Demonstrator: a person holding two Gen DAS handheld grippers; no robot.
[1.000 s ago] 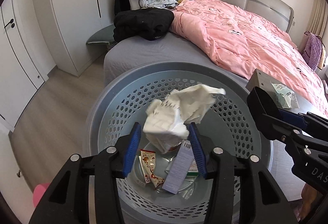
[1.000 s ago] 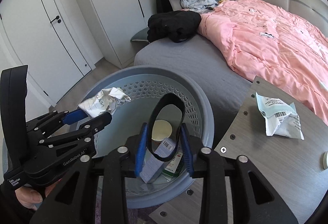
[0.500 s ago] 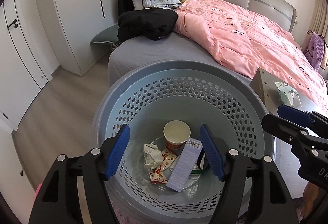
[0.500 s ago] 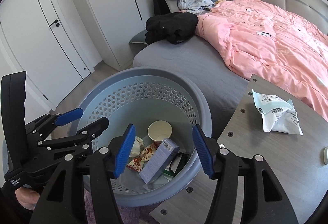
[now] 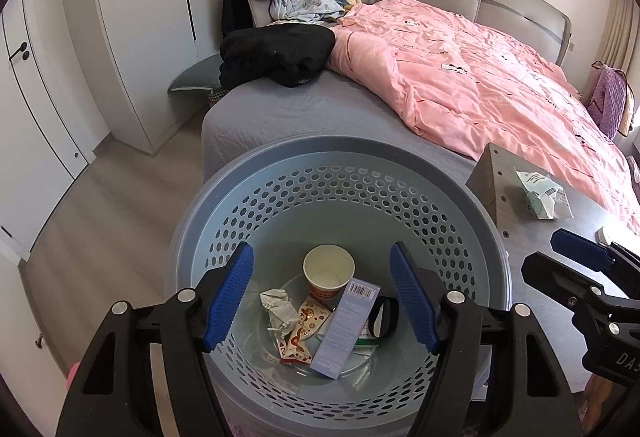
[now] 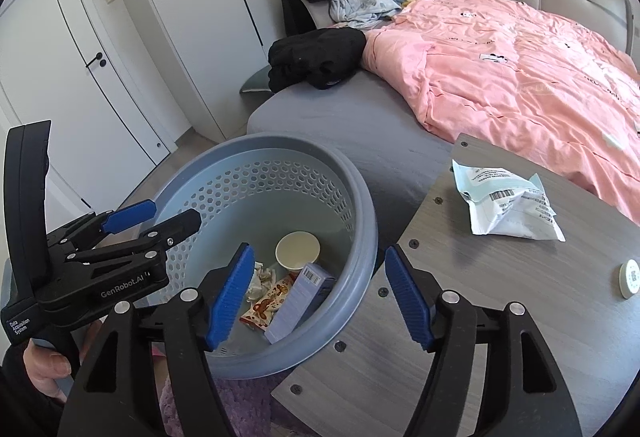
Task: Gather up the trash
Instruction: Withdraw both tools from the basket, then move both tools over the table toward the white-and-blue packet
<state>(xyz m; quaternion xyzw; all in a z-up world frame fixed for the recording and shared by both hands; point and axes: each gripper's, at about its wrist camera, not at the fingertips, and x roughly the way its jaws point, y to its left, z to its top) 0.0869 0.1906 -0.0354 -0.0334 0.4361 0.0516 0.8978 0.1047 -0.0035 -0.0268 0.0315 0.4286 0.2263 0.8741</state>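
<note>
The blue-grey perforated basket (image 5: pixel 344 177) stands on the floor between the bed and a grey table (image 6: pixel 460 317). In it lie a paper cup (image 5: pixel 329 269), a crumpled white paper (image 5: pixel 278 309), a snack wrapper (image 5: pixel 302 333), a lilac box (image 5: pixel 346 325) and a black ring (image 5: pixel 384 317). My left gripper (image 5: pixel 321 251) hangs open over the basket with nothing between its fingers. My right gripper (image 6: pixel 319 251) is over the basket's right rim, jaws opening, nothing between them. A white-and-teal packet (image 6: pixel 504 201) and a small white round lid (image 6: pixel 630 279) lie on the table.
A bed with a pink duvet (image 5: pixel 480 77) and black clothes (image 5: pixel 276 53) stands behind the basket. White wardrobe doors (image 5: pixel 140 17) line the left wall. A purple rug (image 6: pixel 224 405) lies under the basket. A hand (image 6: pixel 44 369) holds the left gripper.
The left gripper opened and the crumpled paper fell into the basket. The right gripper let go of the black ring, which now lies in the basket, and shifted right toward the table.
</note>
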